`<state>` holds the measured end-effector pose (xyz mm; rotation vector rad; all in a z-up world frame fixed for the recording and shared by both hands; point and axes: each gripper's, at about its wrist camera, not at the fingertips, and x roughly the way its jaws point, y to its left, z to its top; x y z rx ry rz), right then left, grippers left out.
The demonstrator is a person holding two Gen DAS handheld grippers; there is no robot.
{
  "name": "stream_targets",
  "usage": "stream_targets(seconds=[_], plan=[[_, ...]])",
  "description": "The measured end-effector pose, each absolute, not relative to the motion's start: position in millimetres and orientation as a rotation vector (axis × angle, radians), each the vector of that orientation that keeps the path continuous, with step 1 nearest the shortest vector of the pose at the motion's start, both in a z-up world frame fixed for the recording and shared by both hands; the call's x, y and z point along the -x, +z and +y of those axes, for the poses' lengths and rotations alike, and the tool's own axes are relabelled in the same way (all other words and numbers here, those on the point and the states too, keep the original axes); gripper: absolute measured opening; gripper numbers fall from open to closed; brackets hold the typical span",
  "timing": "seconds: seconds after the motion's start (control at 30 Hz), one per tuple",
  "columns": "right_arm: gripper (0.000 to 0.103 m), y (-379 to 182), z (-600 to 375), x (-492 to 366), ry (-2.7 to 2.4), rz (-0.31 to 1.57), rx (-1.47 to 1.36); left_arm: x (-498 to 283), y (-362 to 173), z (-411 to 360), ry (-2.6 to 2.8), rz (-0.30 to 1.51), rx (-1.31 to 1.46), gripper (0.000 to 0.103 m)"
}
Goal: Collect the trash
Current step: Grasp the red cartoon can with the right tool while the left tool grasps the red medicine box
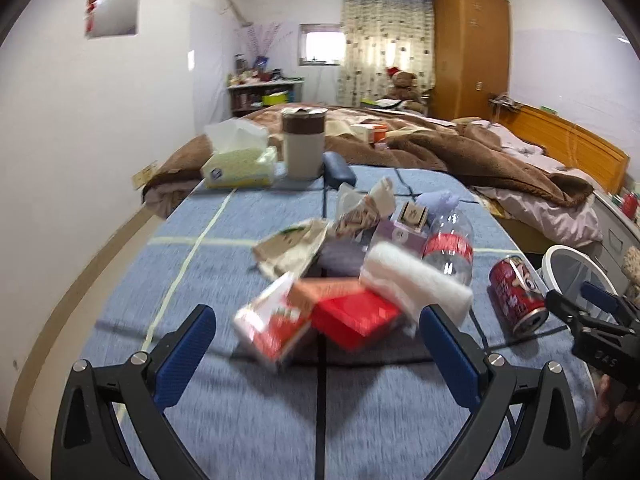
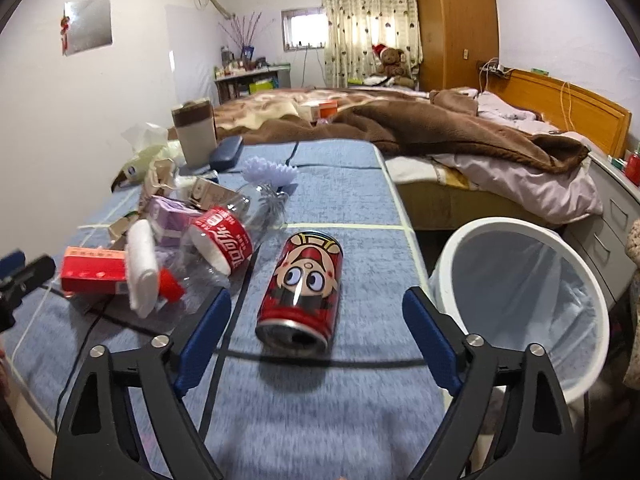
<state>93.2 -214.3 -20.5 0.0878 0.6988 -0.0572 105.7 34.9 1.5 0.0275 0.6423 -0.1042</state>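
The right gripper (image 2: 316, 320) has its fingers wide apart and holds nothing. Between them, a little ahead, a red can (image 2: 301, 288) lies on its side on the blue worktop (image 2: 340, 184), with its open end turned toward the camera. The fingers are on both sides of the can but do not touch it. Just to the right of the worktop stands a white bin (image 2: 524, 308) with a thin plastic liner, and it looks empty inside.

The left gripper (image 1: 316, 328) is also spread open and empty. In front of it there is a pile of trash: a red box (image 1: 352, 316), a carton with red print (image 1: 272, 324), a white roll of paper (image 1: 416, 276), a crushed clear bottle (image 1: 450, 246) with a red label, and some torn paper wrappers (image 1: 292, 248) behind. The left view is blurred, so finer detail of the pile is hard to read. The can (image 1: 516, 292) is apart from the pile, on its right side, nearer to the bin.

In my judgement, the step in hand is the approach to the first pieces, with nothing collected yet. The next move for the right gripper probably calls for going forward and down until the fingers are beside the body of the can, then closing on it. The can is round and may roll, so the grasp should be across its middle. After that it must be carried to the right, over the rim of the bin.
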Motion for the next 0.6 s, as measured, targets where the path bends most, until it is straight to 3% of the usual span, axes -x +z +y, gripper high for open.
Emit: stream_targets(seconds=[0.2,0.43,0.6], plan=[[0.074,-25.2,-204.3,-109.3,-0.051,0.745,-0.074,-136.1,-6.9,25.7,-0.193,0.718,-0.113,0.103],[0.049,-32.2,-206.1,-124.3,-0.044,0.798,-0.084,-151.9,-15.5,15.3,-0.237,0.766,-0.222,0.103],[0.049,-30.6,-205.6,-124.4,-0.034,0.799,-0.076,-152.2,-27.5,3.9,-0.282,0.823,-0.287,0.097]])
